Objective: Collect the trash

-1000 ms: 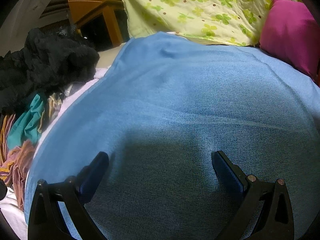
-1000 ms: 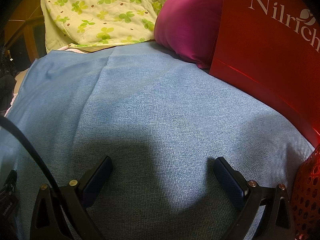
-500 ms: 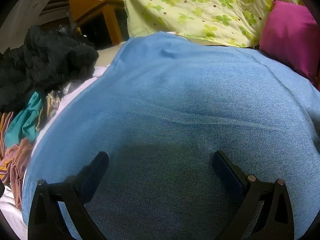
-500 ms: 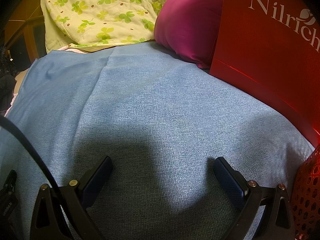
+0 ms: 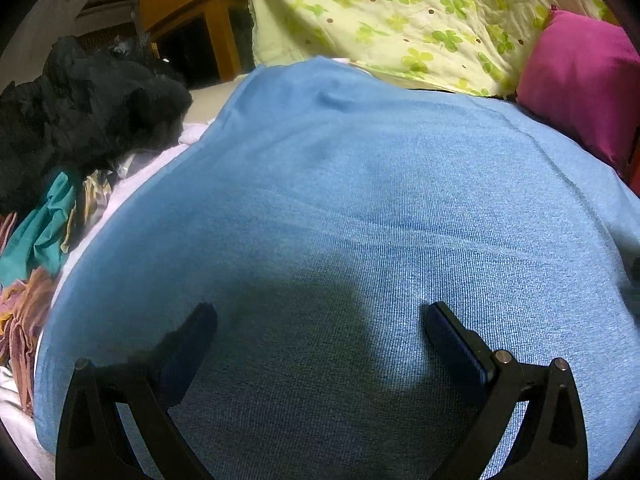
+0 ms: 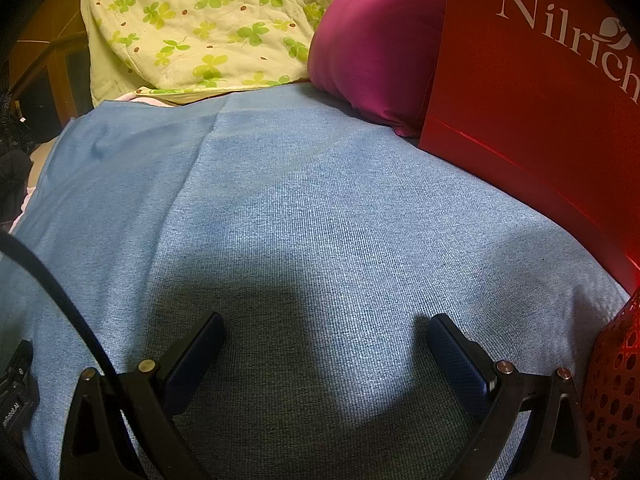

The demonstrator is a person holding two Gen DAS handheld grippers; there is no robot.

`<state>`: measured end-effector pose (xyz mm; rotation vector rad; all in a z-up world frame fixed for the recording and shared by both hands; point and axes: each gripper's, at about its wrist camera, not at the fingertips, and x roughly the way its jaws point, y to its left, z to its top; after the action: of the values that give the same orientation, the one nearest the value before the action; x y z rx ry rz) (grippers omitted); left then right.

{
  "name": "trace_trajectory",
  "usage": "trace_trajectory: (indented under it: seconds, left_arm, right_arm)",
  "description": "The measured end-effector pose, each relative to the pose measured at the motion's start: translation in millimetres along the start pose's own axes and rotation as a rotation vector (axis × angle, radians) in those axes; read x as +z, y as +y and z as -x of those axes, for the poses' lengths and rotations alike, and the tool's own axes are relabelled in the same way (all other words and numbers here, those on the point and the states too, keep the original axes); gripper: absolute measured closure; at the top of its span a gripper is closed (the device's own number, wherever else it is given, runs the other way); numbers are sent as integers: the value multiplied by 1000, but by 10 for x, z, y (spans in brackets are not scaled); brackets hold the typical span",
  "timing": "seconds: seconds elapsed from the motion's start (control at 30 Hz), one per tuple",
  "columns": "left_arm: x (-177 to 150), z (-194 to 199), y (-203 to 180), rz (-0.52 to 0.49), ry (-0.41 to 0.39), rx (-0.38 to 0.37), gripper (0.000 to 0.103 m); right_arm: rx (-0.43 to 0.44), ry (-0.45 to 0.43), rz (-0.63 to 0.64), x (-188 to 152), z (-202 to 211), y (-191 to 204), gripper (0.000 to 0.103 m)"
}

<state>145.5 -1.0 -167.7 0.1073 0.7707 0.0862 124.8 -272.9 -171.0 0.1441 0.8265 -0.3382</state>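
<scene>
- Left claw: spread wide, nothing between its fingers, poised over the flat light-blue woven cloth that covers the bed.
- Right claw: also spread wide, gripping nothing, above the same blue cloth.
- Trash: no loose piece can be made out ahead of either claw; only bare blue cloth between the fingers, with a dark shadow on it just ahead of them.
- Red mesh plastic basket: just right of the right claw, at the frame edge, contents not visible.
- Red cardboard box with white "Nilrich" lettering: ahead and right of the right claw, standing on the blue cloth.
- Magenta soft pillow: ahead of the right claw, touching the red box's left side; in the left wrist view, far ahead-right.
- Pale yellow quilt with green clover print: far ahead of the left claw, beyond the cloth edge.
- Black fluffy garment pile: ahead-left of the left claw, off the cloth.
- Teal crumpled fabric: left of the left claw, beside brownish fabric.
- Orange-brown wooden furniture: far ahead-left.
</scene>
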Motion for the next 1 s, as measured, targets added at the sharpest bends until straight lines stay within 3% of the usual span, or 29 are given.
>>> trace_trajectory:
  seconds: [0.2,0.37,0.47,0.63,0.8,0.9,1.0]
  left_arm:
    - [29,-49,74,33,54,-62,0]
    - [78,50,-30,-60,54,-49,0]
    - [105,252,-80,-90,31,-100,0]
    - [204,802,-169,-142,-73,-189,0]
    - [250,1173,-278,-148,-99,-299,0]
    - [265,1346,-310,-156,-90,-330,0]
    - [258,1569,-251,-148,-116,-334,0]
  right_arm:
    - [0,0,0,1,0,1,0]
    - [1,0,0,1,-2,-1,0]
    - [1,-1,0,3,-1,1,0]
    - [0,-1,-2,5,-1,3,0]
    - [-47,27,-52,0,60,64,0]
    - [-19,77,-46,-16,142,107,0]
    - [56,165,43,-16,253,200,0]
